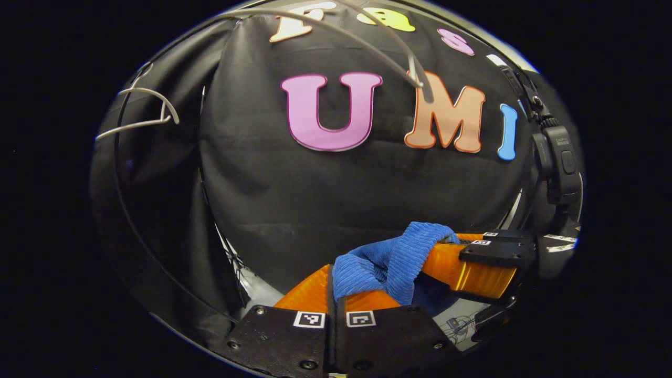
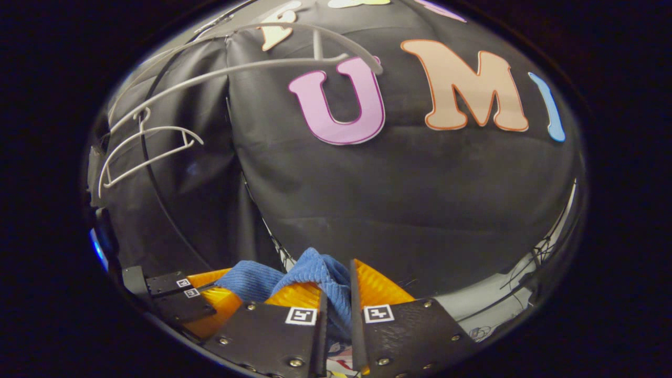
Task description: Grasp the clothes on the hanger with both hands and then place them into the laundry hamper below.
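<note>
both the left gripper and right gripper are clamped on the blue cloth, well below the bare hanger; keep both pinches firm while lowering it together toward the hamper.

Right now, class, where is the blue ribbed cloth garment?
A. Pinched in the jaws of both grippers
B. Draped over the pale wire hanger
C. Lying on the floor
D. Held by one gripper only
A: the blue ribbed cloth garment runs between the closed jaws of the left gripper and of the right gripper, while the pale wire hanger hangs bare to the side.
</note>
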Demonstrator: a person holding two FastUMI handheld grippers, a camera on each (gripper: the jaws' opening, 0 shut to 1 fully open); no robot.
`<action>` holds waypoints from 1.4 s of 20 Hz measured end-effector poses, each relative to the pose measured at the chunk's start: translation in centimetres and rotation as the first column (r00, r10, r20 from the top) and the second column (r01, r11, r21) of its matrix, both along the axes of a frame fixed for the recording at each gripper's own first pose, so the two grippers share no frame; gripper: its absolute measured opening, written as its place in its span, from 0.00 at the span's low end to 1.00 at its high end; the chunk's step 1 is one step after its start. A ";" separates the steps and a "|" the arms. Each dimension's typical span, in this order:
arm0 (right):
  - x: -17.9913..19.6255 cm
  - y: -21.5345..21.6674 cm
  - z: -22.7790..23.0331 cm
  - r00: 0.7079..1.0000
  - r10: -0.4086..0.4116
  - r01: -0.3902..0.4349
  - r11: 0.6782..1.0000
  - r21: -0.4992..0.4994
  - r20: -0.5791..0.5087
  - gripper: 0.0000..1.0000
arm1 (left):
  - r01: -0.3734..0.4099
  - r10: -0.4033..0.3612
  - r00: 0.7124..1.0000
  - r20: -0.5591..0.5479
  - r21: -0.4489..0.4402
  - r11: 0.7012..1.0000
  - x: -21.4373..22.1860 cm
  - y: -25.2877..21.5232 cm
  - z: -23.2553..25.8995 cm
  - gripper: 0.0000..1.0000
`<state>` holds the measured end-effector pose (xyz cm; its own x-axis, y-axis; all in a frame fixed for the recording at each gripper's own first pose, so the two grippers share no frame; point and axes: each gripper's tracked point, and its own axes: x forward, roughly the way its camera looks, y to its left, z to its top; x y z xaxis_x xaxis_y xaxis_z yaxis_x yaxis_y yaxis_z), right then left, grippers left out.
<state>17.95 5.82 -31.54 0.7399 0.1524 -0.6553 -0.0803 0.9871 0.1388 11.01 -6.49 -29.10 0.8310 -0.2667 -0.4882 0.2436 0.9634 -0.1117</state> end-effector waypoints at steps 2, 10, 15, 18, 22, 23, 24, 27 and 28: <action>-0.8 -0.6 -1.7 0.999 -0.009 0.008 1.000 -0.011 -0.036 0.18 | 0.003 -0.003 0.999 -0.038 0.003 1.000 -0.3 -0.1 -2.1 0.01; -3.5 -2.7 -7.1 0.985 -0.050 0.045 0.998 -0.039 -0.166 0.18 | -0.016 0.014 0.979 -0.205 -0.010 1.000 -1.8 -0.5 -8.7 0.01; -3.9 -2.9 -7.9 0.981 -0.056 0.050 0.998 -0.038 -0.188 0.19 | -0.053 0.048 0.941 -0.334 -0.004 0.999 -3.7 0.9 -13.5 0.01; -4.5 -2.8 -8.5 0.976 -0.051 0.043 0.998 -0.042 -0.210 0.19 | -0.055 0.051 0.903 -0.426 0.005 0.998 -5.9 1.1 -17.2 0.01; -5.9 -3.0 -9.6 0.967 -0.051 0.041 0.998 -0.046 -0.248 0.19 | -0.029 0.057 0.808 -0.586 0.056 0.998 -10.4 1.8 -23.3 0.10; -6.5 -3.0 -9.8 0.965 -0.054 0.044 0.998 -0.046 -0.258 0.19 | -0.029 0.059 0.786 -0.615 0.058 0.998 -11.3 1.8 -24.3 0.06; -7.1 -3.2 -9.8 0.962 -0.058 0.047 0.998 -0.048 -0.265 0.19 | -0.034 0.071 0.770 -0.634 0.070 0.997 -11.6 2.1 -25.0 0.20; -8.5 -3.8 -10.3 0.956 -0.072 0.058 0.997 -0.056 -0.285 0.19 | -0.042 0.090 0.749 -0.656 0.089 0.995 -12.2 2.7 -26.3 0.18; -8.7 -4.0 -10.3 0.954 -0.075 0.061 0.996 -0.059 -0.289 0.18 | -0.043 0.093 0.748 -0.657 0.091 0.995 -12.4 2.8 -26.6 0.18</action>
